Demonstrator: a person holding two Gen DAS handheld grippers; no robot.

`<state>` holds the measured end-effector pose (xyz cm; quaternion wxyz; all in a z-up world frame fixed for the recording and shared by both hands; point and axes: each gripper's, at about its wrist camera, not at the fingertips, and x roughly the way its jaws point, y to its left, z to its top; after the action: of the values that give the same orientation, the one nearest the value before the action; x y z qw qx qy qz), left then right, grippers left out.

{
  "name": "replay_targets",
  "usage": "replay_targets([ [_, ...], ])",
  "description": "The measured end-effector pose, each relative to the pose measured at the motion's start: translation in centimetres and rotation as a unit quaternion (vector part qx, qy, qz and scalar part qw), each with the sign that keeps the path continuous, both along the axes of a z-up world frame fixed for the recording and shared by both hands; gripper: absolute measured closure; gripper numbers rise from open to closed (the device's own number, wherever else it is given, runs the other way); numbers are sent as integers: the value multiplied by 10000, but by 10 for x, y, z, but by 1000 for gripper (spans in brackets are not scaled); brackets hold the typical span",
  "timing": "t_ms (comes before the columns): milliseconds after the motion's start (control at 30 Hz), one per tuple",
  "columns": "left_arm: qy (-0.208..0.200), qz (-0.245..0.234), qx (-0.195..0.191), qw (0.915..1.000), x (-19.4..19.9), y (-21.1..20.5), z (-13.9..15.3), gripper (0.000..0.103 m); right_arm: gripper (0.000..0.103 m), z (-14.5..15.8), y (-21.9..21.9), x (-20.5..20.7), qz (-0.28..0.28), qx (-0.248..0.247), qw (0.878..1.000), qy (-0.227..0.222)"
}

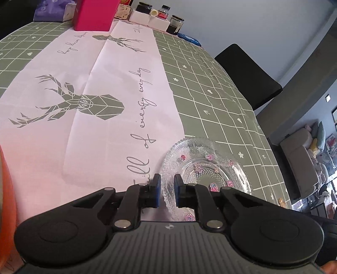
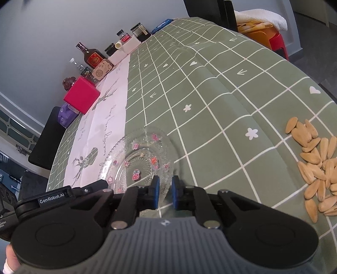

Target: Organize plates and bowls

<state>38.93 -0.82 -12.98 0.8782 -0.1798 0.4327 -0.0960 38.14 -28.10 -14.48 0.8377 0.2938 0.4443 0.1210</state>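
Observation:
A clear glass plate [image 1: 205,168] with pink flower marks lies on the table, on the border of the white runner and the green cloth. It also shows in the right wrist view [image 2: 140,157]. My left gripper [image 1: 167,190] has its fingers on either side of the plate's near-left rim, with a narrow gap and the rim between them. My right gripper [image 2: 165,191] stands the same way on the plate's near-right rim. Whether the pads press the glass is not visible. The left gripper's body [image 2: 63,197] shows at the lower left of the right wrist view.
A pile of pale seeds [image 2: 318,168] lies on the green cloth to the right. A pink box [image 1: 94,14], jars [image 1: 175,24], a dark bottle [image 2: 92,55] and small boxes line the far table edge. A black chair [image 1: 250,75] stands beyond the table.

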Motion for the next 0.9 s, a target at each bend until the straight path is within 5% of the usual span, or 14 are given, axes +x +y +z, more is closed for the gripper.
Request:
replay_targets([
  [467,-295,-184,415,9985,-12,-10,22,93,96,7,-3,-6,-6,-13,10000,-75],
  [900,-580,-176,381,9974,-62,-5,72,93,96,54,-4,-44,94,76,9993,-353],
])
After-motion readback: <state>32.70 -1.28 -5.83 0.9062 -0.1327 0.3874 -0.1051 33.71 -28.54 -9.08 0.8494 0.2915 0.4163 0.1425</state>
